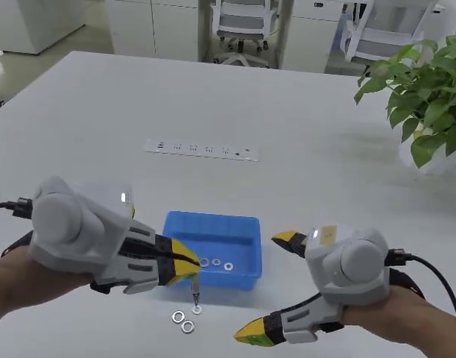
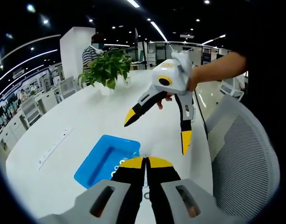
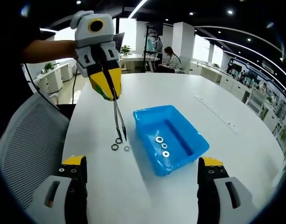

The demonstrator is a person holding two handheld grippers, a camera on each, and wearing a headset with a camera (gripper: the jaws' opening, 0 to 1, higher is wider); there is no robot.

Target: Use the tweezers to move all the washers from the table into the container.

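My left gripper (image 1: 187, 262) is pressed together on the upper end of the tweezers (image 1: 195, 292), whose long axis runs steeply down from the jaws to the table (image 1: 287, 112). The points come down among the three loose washers (image 1: 188, 327), which lie close together on the bare top just in front of the near wall of the blue container (image 1: 213, 219). In the right gripper view the two tweezer points look slightly parted at the washer nearest them (image 3: 118, 140). At this size, though, I can't tell whether they straddle it, touch it or merely hover above it. The other two loose washers lie just beside that one, one a little nearer me and one toward the container. Three washers (image 1: 216, 262) already lie in a row on the container floor. So the carry I'd judge comes next is short: lift, then go away from me over the near wall. My right gripper (image 1: 264, 289) hangs spread wide and holding nothing. It sits off to the right of the container, well apart from the loose washers. The left gripper is much the nearer, and this pick is its job.
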